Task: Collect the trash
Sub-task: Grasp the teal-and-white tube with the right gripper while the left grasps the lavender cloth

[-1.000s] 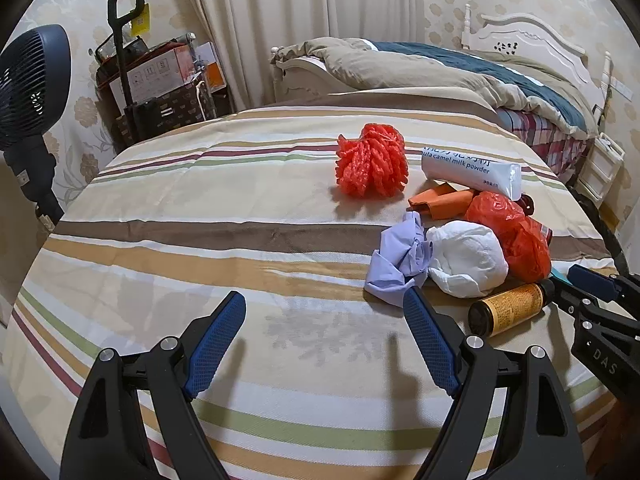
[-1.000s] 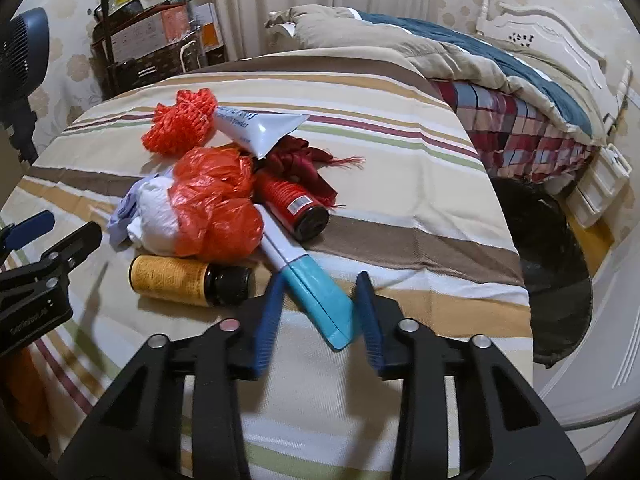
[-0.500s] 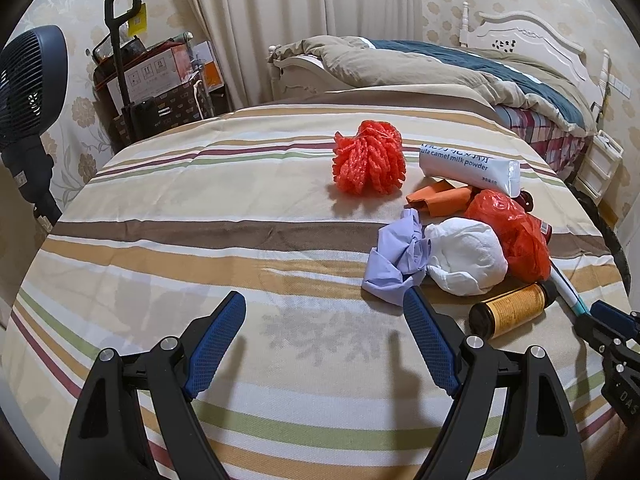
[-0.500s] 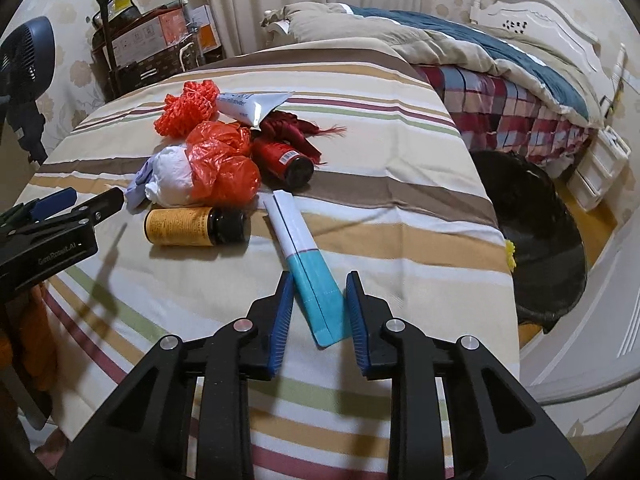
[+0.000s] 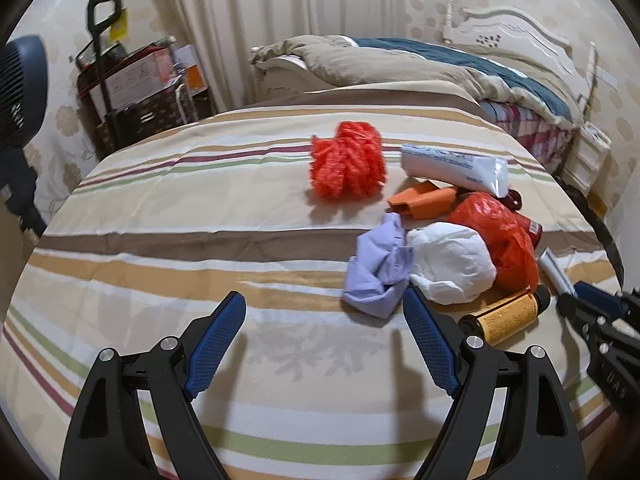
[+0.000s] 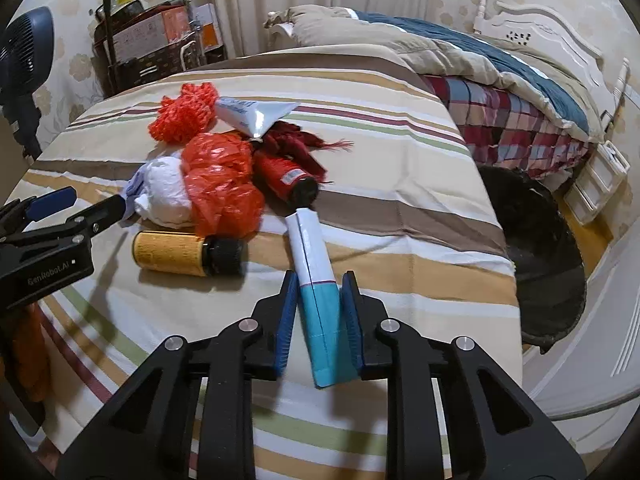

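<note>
**Mia:** What is the biggest thing here?

**Ben:** The table with the striped cloth (image 6: 400, 168). All the trash sits on it. Off its right edge, low on the floor, is a black bin (image 6: 536, 240).

**Mia:** And the trash?

**Ben:** It lies in a heap toward the right side of the table. There is an orange plastic bag (image 6: 220, 184), a white bag (image 6: 164, 192) touching it, a crumpled purple paper (image 5: 380, 268), an orange net ball (image 5: 348, 166) at the far end of the heap, a big white tube (image 5: 456, 166), a red bottle (image 6: 286, 176) and a yellow bottle with a black cap (image 6: 184, 254).

**Mia:** What is the right gripper (image 6: 318, 320) doing?

**Ben:** Its two blue pads squeeze the blue end of a white and blue tube (image 6: 314, 264). The tube lies near the right edge, pointing toward the heap. I think this is the grab step.

**Mia:** And the left gripper (image 5: 324, 344)?

**Ben:** It is spread wide and holds nothing. It hangs over the near part of the table, just beside the purple paper.

**Mia:** What comes next?

**Ben:** My guess is: lift the tube, swing it right past the table edge, and let go over the bin. The tube is long, so it may tip in the pads.
</note>
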{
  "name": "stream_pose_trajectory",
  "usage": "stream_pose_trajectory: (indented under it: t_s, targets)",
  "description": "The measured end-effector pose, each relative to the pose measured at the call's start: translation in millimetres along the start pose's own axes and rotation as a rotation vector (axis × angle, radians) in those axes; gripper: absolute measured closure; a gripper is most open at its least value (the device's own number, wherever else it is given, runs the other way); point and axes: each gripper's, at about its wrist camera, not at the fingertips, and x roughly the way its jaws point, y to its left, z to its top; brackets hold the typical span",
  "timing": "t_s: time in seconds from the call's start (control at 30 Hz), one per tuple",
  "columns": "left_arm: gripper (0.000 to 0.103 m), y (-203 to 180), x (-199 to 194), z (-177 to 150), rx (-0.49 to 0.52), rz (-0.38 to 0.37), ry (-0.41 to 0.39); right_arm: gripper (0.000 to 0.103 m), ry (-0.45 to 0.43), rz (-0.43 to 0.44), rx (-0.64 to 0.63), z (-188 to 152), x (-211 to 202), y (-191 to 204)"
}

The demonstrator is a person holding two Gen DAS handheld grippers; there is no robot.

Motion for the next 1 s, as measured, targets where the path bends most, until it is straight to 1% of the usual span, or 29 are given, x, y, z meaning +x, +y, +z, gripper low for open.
stream_pose_trajectory:
  t_s: [0.13,0.27,0.47,0.5,0.57,0.63,0.67,0.7,0.73,0.77,0.8,0.9,1.0]
  targets:
    - [0.022,-5,9,6,0.028,0.006,0.014,0.081,-0.001,-0.014,0.017,0,0,-8]
    - [0.022,-3,19,14,0.022,0.006,0.025,0.081,-0.003,-0.013,0.029,1,1,-12]
    - [0.023,3,28,22,-0.001,-0.026,0.039,0.081,-0.005,-0.009,0.041,3,3,-16]
    - [0.026,5,30,24,-0.009,-0.037,0.043,0.081,-0.005,-0.009,0.044,3,3,-16]
    - [0.042,5,32,23,-0.013,-0.048,0.053,0.081,-0.006,-0.007,0.047,4,4,-19]
    - [0.050,7,35,23,-0.016,-0.067,0.068,0.081,-0.005,-0.006,0.048,5,4,-19]
    - [0.056,7,34,23,-0.017,-0.068,0.063,0.081,-0.006,-0.006,0.047,5,4,-19]
    - [0.058,8,33,22,-0.017,-0.072,0.061,0.081,-0.006,-0.006,0.048,5,4,-19]
    - [0.064,8,32,22,-0.018,-0.069,0.058,0.081,-0.007,-0.006,0.050,5,3,-19]
    - [0.066,8,32,22,-0.020,-0.070,0.056,0.082,-0.008,-0.006,0.052,5,4,-19]
    - [0.066,10,31,21,-0.027,-0.085,0.055,0.082,-0.008,-0.006,0.053,5,4,-19]
    - [0.066,13,27,18,-0.041,-0.095,0.046,0.082,-0.009,-0.005,0.056,5,3,-20]
    - [0.066,15,20,15,-0.049,-0.091,0.024,0.083,-0.015,-0.002,0.065,2,2,-20]
